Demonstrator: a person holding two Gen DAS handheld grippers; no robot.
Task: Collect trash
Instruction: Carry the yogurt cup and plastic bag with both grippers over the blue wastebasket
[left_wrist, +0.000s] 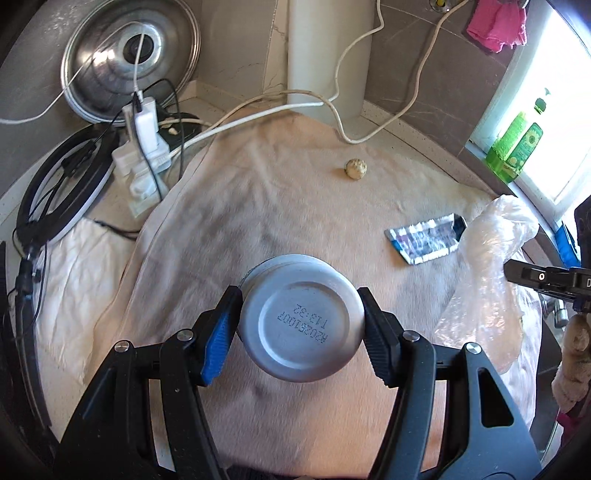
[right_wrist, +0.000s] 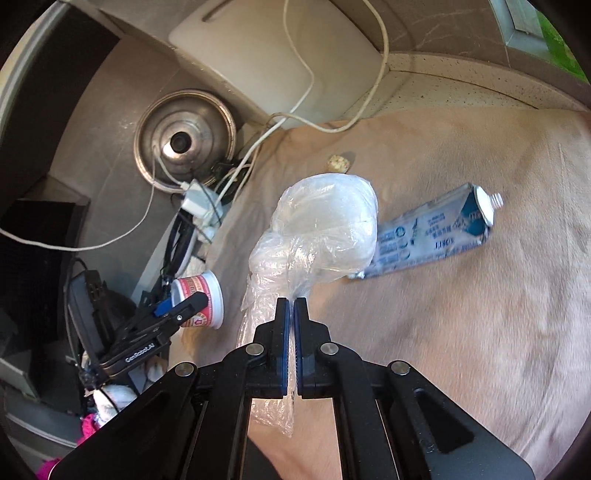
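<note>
On the cloth (right_wrist: 461, 314) the toothpaste tube (right_wrist: 436, 232) lies just right of the plastic bag (right_wrist: 325, 232); a small crumpled ball (right_wrist: 339, 162) sits behind them. The pot lid (right_wrist: 184, 142) leans far left, behind the power strip (left_wrist: 142, 155); a cup (right_wrist: 199, 304) is left of the bag.

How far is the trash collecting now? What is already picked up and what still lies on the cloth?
Nothing looks binned yet; no bin is in view. In hand: the left gripper is shut on a cup, and the right gripper is shut on a plastic bag. Left on the cloth: a squeezed tube and a small crumpled ball.
</note>
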